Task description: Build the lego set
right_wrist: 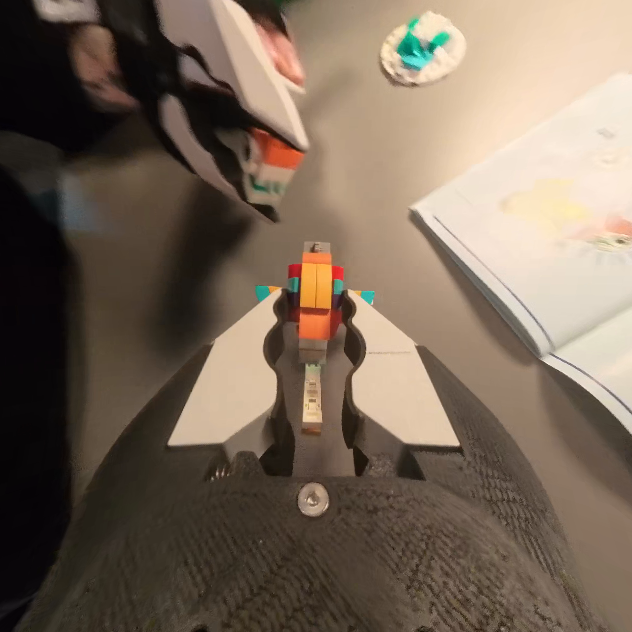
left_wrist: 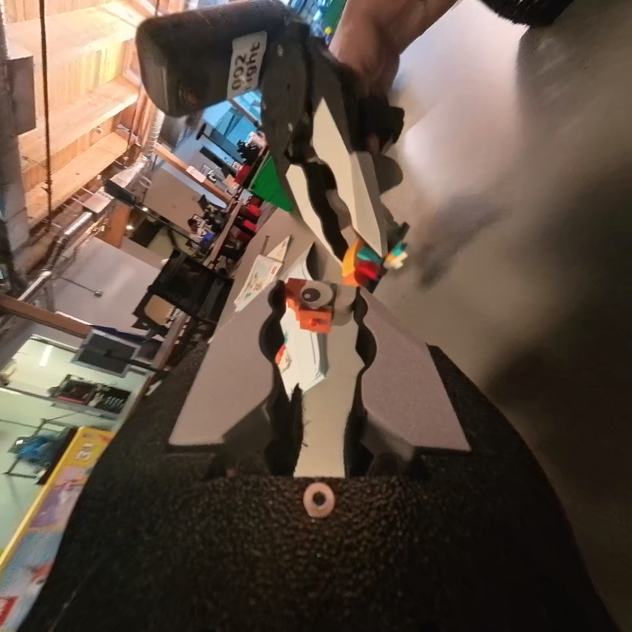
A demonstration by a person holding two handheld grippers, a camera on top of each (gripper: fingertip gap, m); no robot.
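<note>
Two tools: left tool grips head piece | right tool grips body

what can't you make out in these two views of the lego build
- Right wrist view: the small orange, white and green brick piece in the left tongs is motion-blurred; its shape is unclear.
- Right wrist view: the open pale-blue instruction booklet is cut by the right edge, its pictures washed out.
- Left wrist view: the multicoloured brick body in the right tongs is mostly hidden by their grey fingers.
- Right wrist view: the teal bricks on the white round plate are blurred.
</note>
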